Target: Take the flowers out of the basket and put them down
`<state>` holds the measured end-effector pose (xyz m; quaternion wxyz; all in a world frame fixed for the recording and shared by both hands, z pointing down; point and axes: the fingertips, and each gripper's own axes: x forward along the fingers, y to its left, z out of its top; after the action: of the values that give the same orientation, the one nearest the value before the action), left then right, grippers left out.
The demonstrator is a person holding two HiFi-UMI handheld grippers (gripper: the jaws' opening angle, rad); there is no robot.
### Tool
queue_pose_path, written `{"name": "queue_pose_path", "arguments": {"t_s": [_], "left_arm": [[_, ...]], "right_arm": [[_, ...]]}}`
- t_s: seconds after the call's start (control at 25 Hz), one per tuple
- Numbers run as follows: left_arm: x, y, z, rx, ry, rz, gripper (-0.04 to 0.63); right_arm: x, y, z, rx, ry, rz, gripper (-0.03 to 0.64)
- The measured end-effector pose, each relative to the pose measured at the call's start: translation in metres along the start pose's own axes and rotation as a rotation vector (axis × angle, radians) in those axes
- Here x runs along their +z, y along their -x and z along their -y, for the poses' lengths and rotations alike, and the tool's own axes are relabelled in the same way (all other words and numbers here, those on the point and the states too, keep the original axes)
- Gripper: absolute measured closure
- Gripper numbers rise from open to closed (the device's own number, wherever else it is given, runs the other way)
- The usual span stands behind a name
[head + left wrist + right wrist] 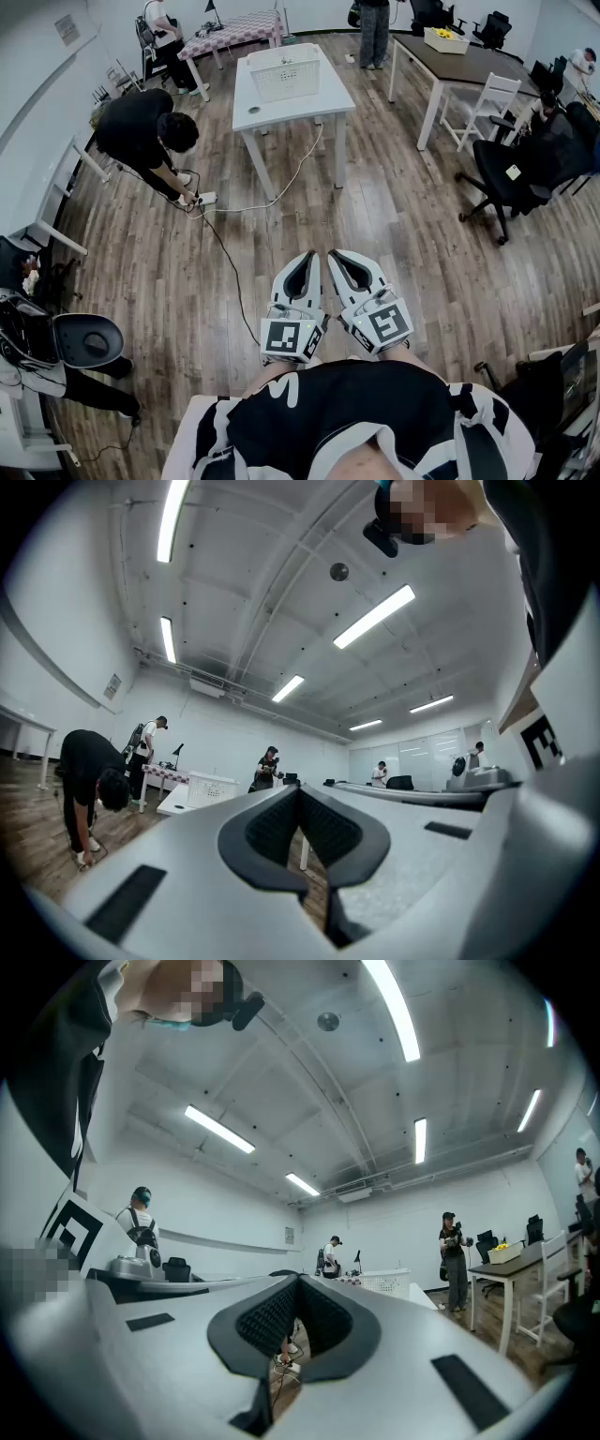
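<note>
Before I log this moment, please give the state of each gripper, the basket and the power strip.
Left gripper: shut, empty.
Right gripper: shut, empty.
Basket: upright on the white table, untouched; contents not visible.
Power strip: on the floor, a crouching person handling it.

Wood-plank floor (pixel 403 244), white walls (pixel 28 112), white surface (pixel 291 112) stood mid-room, dark-topped desk (pixel 473 64) and black office chair (pixel 506 178) sat at right, ceiling strip lights (pixel 375 616) were on.
</note>
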<state>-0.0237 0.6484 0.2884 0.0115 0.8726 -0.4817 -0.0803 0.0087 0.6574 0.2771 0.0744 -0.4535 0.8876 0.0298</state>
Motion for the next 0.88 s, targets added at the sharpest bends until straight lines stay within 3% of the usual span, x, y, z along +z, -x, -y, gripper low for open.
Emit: {"name": "queue_pose_path", "arguments": {"t_s": [0.88], "left_arm": [[0.001, 0.004, 0.007, 0.025, -0.002, 0.016, 0.592]], "right_arm": [[0.008, 0.012, -0.004, 0.03, 0.021, 0.029, 0.598]]}}
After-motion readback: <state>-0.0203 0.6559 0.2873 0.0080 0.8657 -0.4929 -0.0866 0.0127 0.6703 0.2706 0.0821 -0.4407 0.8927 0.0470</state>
